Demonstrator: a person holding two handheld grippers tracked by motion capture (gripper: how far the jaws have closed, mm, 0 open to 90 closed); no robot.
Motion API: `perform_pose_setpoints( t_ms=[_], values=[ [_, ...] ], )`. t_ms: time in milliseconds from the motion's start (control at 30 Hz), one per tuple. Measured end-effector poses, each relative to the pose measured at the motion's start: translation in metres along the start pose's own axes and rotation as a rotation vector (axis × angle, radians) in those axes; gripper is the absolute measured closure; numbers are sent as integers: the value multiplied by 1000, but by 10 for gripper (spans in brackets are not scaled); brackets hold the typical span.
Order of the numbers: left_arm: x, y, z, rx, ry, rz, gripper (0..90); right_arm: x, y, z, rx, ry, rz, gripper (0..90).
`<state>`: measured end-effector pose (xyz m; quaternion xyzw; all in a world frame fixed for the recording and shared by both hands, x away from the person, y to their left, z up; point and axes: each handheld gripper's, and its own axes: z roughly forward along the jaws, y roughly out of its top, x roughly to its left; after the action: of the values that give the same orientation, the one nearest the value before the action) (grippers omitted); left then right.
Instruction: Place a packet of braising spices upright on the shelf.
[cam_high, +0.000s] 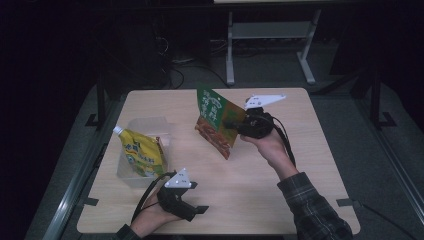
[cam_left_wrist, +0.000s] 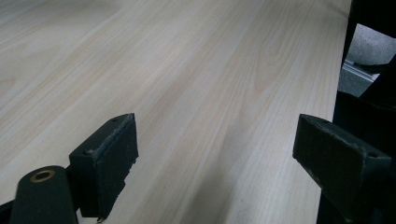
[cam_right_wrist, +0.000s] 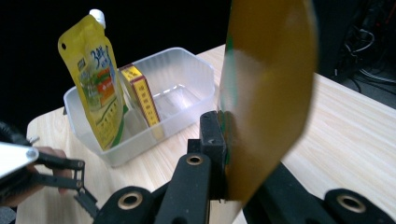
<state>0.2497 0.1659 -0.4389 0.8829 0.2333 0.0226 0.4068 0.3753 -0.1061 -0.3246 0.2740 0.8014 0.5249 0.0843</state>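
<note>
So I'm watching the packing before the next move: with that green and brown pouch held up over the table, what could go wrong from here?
The right gripper pinches the flat green and brown snack pouch near one edge, so it may swing or slip. The clear plastic bin already holds a tall yellow spouted pouch and a small yellow box; pushing another in could tip them or shove the light bin.

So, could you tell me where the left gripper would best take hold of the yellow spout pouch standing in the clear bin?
Probably the flat upper body of the yellow spout pouch, just under its white cap, coming from above. It stands upright in the clear bin, whose walls hide its lower part, and a small box crowds one face. The left gripper is open and empty.
</note>
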Motion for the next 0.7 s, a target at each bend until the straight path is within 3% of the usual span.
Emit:
perform_pose_setpoints(
  t_ms=[700],
  values=[
    [-2, -2, 5, -7, -21, 7, 143, 20, 57, 67, 3, 90, -49, 897]
  ],
)
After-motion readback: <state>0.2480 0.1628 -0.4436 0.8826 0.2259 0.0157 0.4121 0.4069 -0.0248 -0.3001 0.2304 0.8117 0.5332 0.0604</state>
